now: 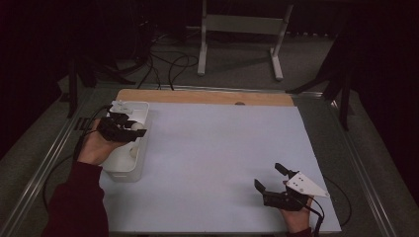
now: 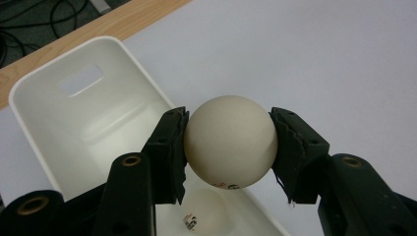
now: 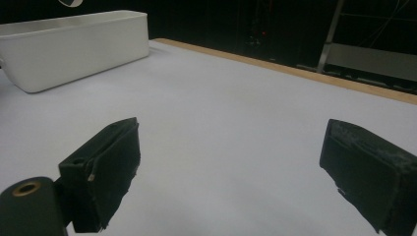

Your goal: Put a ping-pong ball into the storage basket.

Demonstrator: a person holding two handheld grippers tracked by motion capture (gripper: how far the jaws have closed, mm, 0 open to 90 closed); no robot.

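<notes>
**A:** Start with the cream-white, smooth plastic table-tennis ball (image 2: 230,141): it sits squarely between the two black pads of the left gripper (image 2: 229,147), pinched on both flanks and held off the floor of the white rectangular plastic bin (image 2: 46,105).

**B:** So that gripper is clamped on the ball, no gap on either side. And where is it hanging?

**A:** Over the near part of the bin, close to the bin's long wall on the table's inner side. In the high view the left gripper (image 1: 129,129) hovers above the bin (image 1: 141,163) at the left edge of the pale blue table sheet (image 1: 222,163).

**B:** There's a second white ball (image 2: 201,211) lying on the bin floor directly under the held one, printed mark facing up.

**A:** Right. A ball has no long axis, so heading doesn't matter; its small printed mark faces down towards the camera side. The bin's long axis runs away from the person, and the ball is straight ahead of the jaws, above it.

**B:** The right gripper (image 1: 269,178)?

**A:** Well apart, low at the near right of the sheet, jaws spread wide with nothing between them. The left hand is plainly the nearer one.

**B:** My read: whether the ball is dropped or lifted clear, the move is vertical over the bin.
</notes>
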